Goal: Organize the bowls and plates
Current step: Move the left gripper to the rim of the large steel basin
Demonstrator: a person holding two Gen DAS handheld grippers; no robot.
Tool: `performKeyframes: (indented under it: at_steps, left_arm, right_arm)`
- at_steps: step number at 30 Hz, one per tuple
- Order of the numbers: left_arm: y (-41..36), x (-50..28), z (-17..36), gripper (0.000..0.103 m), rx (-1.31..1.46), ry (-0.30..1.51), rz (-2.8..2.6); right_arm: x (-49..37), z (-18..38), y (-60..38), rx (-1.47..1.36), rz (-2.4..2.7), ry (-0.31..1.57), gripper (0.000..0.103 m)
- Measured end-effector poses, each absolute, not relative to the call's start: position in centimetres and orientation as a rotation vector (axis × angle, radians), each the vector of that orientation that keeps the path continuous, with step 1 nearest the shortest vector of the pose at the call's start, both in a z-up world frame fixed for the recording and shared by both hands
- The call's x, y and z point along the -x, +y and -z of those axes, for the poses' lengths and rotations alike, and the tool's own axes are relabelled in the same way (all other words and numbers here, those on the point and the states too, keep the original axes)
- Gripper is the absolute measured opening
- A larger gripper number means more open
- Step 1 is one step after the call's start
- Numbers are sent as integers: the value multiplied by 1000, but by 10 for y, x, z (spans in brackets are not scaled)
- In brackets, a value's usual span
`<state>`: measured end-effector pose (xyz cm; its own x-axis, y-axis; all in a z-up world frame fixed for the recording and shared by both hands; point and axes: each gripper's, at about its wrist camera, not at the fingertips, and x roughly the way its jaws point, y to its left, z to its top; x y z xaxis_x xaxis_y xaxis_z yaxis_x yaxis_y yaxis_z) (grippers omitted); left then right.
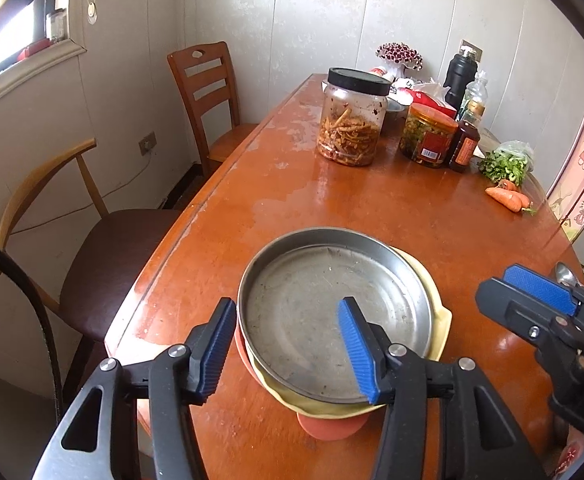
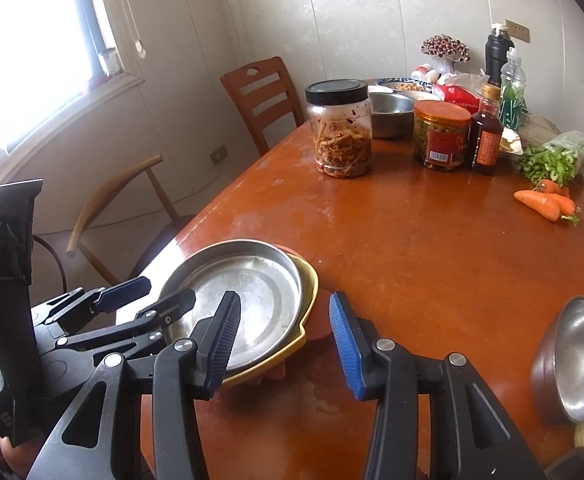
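Note:
A round steel plate (image 1: 331,312) sits on a yellow plate (image 1: 439,320), which rests on an orange plate (image 1: 327,428), near the table's front left corner. The stack also shows in the right wrist view (image 2: 252,296). My left gripper (image 1: 288,348) is open, one finger outside the steel plate's near rim and one over its inside. My right gripper (image 2: 284,340) is open and empty, just right of the stack; it also shows in the left wrist view (image 1: 539,296). A steel bowl (image 2: 579,360) sits on another dish at the table's right edge.
Far across the wooden table (image 1: 371,200) stand a black-lidded jar (image 1: 351,120), an orange-lidded jar (image 1: 427,136), a sauce bottle (image 1: 463,148), other bottles, a steel bowl (image 2: 387,114), greens and carrots (image 1: 507,196). Two chairs (image 1: 208,92) stand at the left.

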<state>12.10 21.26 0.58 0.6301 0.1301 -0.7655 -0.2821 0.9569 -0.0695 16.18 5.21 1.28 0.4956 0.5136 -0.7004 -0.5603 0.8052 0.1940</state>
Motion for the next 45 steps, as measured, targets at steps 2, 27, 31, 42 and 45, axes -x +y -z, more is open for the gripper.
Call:
performKeyframes:
  at_steps: [2,27,31,42,45]
  left_arm:
    - [211,-118,-9,53,195,852,-240]
    - [93,-103,-58,60,73,763,-65]
    - [67,-103,-62,60,60,758,-13]
    - [-5,-97,-55,61,1,770,125]
    - [-26,-96,-49,61,-22,787,161]
  right_arm:
    - [-158,-16,47,57,-652,818,48]
    - [-119,-58,-85,-26,-544,669,61]
    - [-112,-61,-115,-44,-512,653,61]
    - [-84,-57,-208,-44,-361,629,68]
    - [-81,-48,-232,-59,-319,647,68]
